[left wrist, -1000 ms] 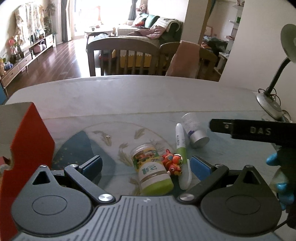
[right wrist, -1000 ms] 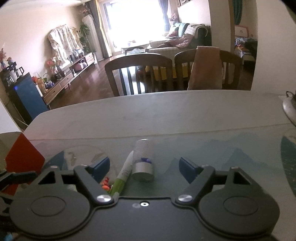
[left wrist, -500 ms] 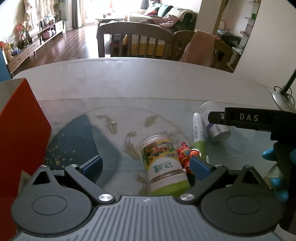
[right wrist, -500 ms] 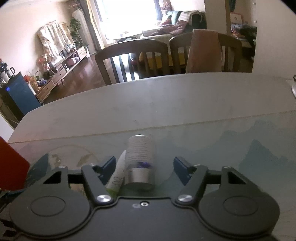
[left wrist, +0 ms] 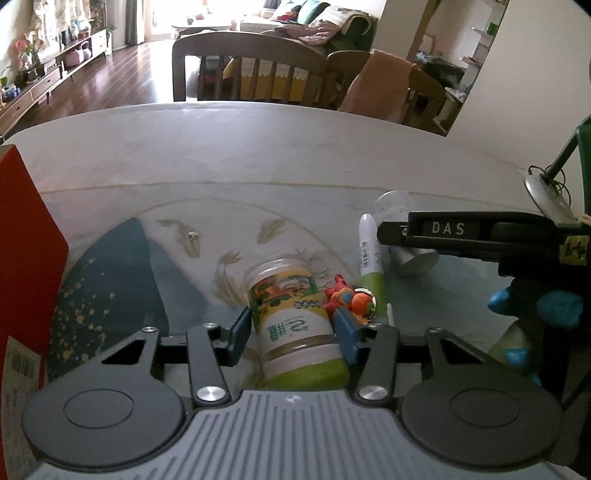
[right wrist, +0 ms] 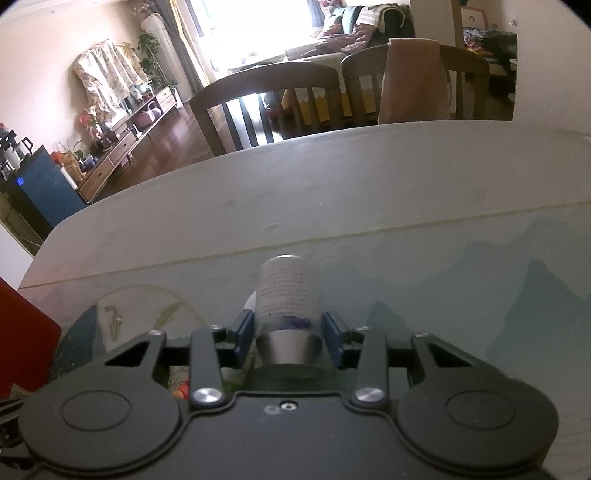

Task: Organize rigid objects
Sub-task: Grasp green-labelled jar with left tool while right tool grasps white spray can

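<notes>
A pale table [left wrist: 258, 147] carries a glass top printed with a blue-and-gold fan and leaf pattern [left wrist: 110, 280]. At the left edge stands a red box [left wrist: 26, 240], upright, a barcode label low on its side. A desk lamp base [left wrist: 546, 192] sits at the far right, a thin cord looped round it. Beyond the table, two wooden chairs [right wrist: 266, 99]; the right one has a pink cloth [right wrist: 413, 81] draped over its back. Further off, a sofa [left wrist: 325, 26] with blankets, a low wooden sideboard [right wrist: 122, 147], and a blue cabinet [right wrist: 44, 192].
</notes>
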`<state>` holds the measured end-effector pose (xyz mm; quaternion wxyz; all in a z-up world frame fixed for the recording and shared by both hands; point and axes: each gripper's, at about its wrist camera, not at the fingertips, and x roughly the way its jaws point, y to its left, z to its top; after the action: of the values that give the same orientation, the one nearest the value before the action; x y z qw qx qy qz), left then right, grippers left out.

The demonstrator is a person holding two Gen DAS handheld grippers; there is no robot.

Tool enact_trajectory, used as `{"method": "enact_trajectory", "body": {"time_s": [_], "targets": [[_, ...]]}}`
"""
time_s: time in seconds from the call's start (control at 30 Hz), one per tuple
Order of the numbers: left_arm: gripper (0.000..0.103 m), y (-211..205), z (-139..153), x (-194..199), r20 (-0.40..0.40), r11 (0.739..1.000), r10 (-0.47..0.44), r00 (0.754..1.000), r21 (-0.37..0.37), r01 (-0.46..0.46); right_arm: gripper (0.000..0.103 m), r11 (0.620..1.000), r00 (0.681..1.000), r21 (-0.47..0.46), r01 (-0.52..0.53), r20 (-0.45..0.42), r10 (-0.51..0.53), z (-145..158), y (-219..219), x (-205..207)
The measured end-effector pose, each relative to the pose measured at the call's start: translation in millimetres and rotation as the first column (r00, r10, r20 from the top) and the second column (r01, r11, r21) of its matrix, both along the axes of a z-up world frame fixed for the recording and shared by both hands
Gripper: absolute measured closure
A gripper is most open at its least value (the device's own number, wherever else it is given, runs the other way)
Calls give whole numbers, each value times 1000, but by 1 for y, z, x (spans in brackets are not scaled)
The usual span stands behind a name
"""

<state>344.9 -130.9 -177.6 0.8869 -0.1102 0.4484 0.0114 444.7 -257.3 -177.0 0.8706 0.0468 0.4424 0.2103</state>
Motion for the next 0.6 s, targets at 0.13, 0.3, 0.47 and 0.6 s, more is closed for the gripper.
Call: {"method": "enact_trajectory", "body": {"time_s": [0.13, 0.3, 0.47, 0.6], "targets": [[56, 3, 0, 0, -4, 1000, 9, 1000, -16, -9, 64, 1000, 1000, 1, -1, 6, 1, 2, -2, -1], [57, 4, 2, -3, -11, 1000, 15, 1000, 2, -15, 64, 1000, 1000, -2, 5, 10, -5, 8, -8, -8], [57, 5, 6, -11, -13, 1000, 9, 1000, 0, -9, 64, 1000, 1000, 9, 0, 5, 0, 16, -14, -19], [58, 5, 11, -19, -9, 1000, -3, 1000, 0, 3, 64, 999, 999, 13, -30, 10, 30, 27, -15, -37]]}}
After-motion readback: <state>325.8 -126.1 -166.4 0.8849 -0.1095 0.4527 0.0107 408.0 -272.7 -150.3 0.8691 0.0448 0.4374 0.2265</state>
